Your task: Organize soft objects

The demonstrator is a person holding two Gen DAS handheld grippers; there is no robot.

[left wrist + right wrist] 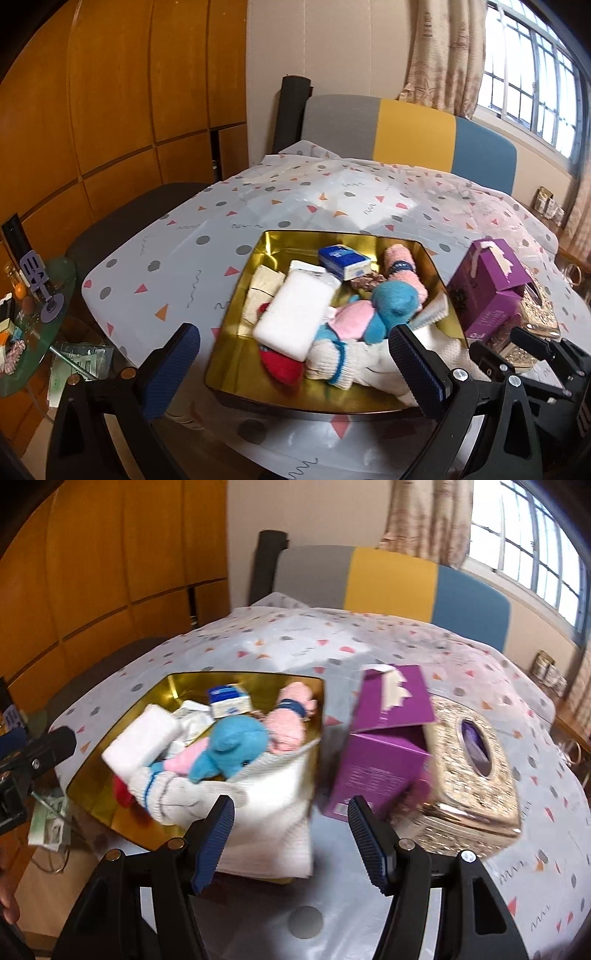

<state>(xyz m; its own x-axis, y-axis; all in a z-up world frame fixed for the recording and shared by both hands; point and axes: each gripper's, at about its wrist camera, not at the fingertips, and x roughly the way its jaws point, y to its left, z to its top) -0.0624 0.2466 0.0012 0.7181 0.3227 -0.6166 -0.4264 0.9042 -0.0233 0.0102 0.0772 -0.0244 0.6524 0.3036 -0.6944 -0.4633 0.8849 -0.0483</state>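
Note:
A gold tray [236, 314] on the patterned tablecloth holds several soft things: a blue plush toy [391, 306], a white foam block [295, 314], a blue tissue pack [343, 262], a pink rolled towel [402, 273] and a white sock with blue stripes [336, 362]. A white knitted cloth [273, 812] drapes over the tray's near right rim. My left gripper [295, 369] hangs open above the tray's near edge, gripping nothing. Just behind the cloth, my right gripper [291, 834] is open with its pads off the cloth. The plush toy [229, 753] also shows in the right wrist view.
An open purple box [380, 749] leans against a gold glittery tissue box [469, 775] right of the tray. A chair with a grey, yellow and blue back [406, 129] stands behind the table. A glass side table [33, 314] with small items is at the left.

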